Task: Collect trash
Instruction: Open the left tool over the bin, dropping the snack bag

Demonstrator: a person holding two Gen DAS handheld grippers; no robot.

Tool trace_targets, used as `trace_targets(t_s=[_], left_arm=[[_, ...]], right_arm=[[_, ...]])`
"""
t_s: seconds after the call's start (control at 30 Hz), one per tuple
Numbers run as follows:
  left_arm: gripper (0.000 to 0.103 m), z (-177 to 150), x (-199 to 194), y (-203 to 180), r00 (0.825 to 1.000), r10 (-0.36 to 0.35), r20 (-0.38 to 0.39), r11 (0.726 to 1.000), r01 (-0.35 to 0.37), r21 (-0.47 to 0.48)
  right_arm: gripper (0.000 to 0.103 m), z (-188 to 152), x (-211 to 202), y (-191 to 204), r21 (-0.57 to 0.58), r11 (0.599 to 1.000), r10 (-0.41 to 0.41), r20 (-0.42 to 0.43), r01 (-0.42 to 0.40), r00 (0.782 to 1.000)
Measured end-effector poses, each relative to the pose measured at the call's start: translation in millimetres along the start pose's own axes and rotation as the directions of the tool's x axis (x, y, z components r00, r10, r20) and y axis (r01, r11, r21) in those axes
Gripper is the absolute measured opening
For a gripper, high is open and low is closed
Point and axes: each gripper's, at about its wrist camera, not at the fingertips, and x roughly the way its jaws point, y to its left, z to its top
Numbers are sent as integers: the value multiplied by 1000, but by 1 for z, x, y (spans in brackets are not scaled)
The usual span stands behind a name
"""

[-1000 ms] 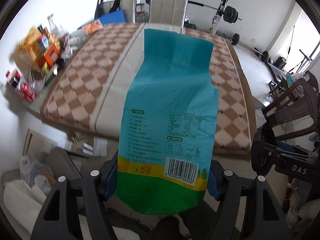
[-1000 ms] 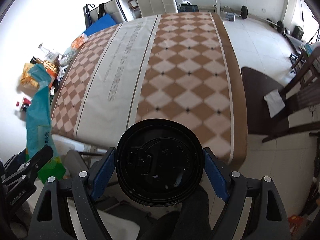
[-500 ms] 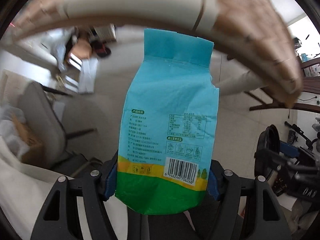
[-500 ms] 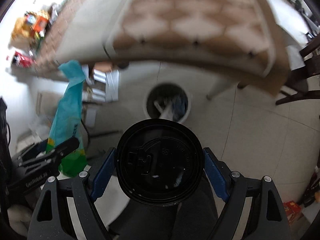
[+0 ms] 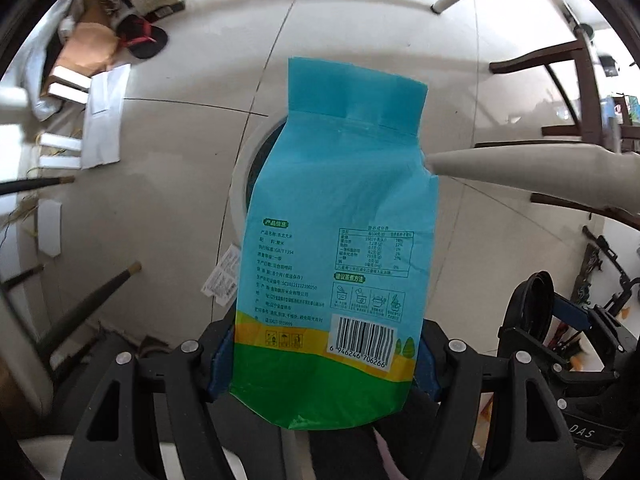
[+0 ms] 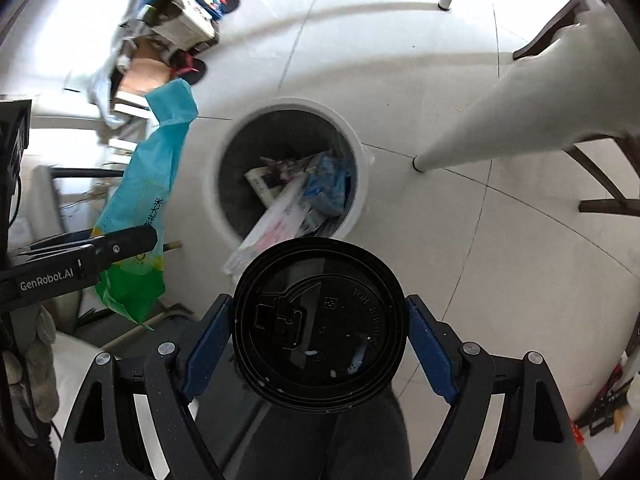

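My left gripper (image 5: 322, 364) is shut on a blue and green rice bag (image 5: 340, 240), held upright above the floor. The bag hides most of a white trash bin (image 5: 240, 184) below it. My right gripper (image 6: 318, 340) is shut on a black cup lid (image 6: 320, 328), held just in front of the white trash bin (image 6: 212, 192), which holds paper and plastic trash. The rice bag (image 6: 148, 200) and left gripper (image 6: 88, 256) show at the left of the right wrist view. The right gripper with the lid shows at the lower right of the left wrist view (image 5: 536, 312).
A white table leg (image 6: 520, 112) slants down to the floor right of the bin. Dark wooden chair legs (image 5: 580, 60) stand at the right. Boxes, slippers and papers (image 5: 100, 40) clutter the floor at the upper left. A label (image 5: 222, 276) lies on the tiles.
Both grippers have swung down from the checkered table top to the floor. The trash bin is now close below them, with the bag and lid still held.
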Motion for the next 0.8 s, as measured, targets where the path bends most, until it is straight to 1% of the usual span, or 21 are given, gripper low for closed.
trace_targets(t_s=[0.13,0.23,0.3,0.4,0.47,0.5,0.53,0.57,0.7,0.73,0.77,0.8], left_arm=[[69,21,33,4,1000,-21,-22,1000,21,-7],[69,30,52,7,998,-33,-47,999,33,-2],[72,34,62,8,997,-39,-60,999,39,-6],[76,38,71,12,997,-30,-67,1000,30,-4],[85,36,71,14,997,-32,-63,999,31,-21],[98,36,70,14,997,-43,-61,998,41,-37],[102,36,70,16,997,-57,-61,997,54,-53],[102,35,69,18,996,-63,-59,996,59,-67],[102,26,57,21,999,-41,-29,996,39,-85],[102,22,53,22,999,-40,-22,995,38,-91],[102,19,49,23,999,-30,-11,995,29,-98],[102,12,42,23,1000,-8,7,995,9,-104]], right_arm=[[86,28,48,-11,26,1000,0,-21,0,1000],[86,44,77,-14,34,999,6,-32,-5,999],[86,57,91,-12,28,1000,6,-32,-6,999],[86,68,109,-9,20,1000,11,-28,-11,1000],[86,73,117,-6,15,1000,20,-24,-19,1000],[86,76,120,-5,11,1000,27,-23,-27,999],[86,78,124,-3,8,999,35,-29,-34,999],[87,80,128,-3,12,999,50,-34,-50,998],[89,81,131,1,16,997,78,-32,-77,996],[91,81,130,2,15,997,80,-26,-80,996],[95,81,130,5,13,997,79,-23,-78,997],[98,81,128,7,11,997,72,-17,-72,997]])
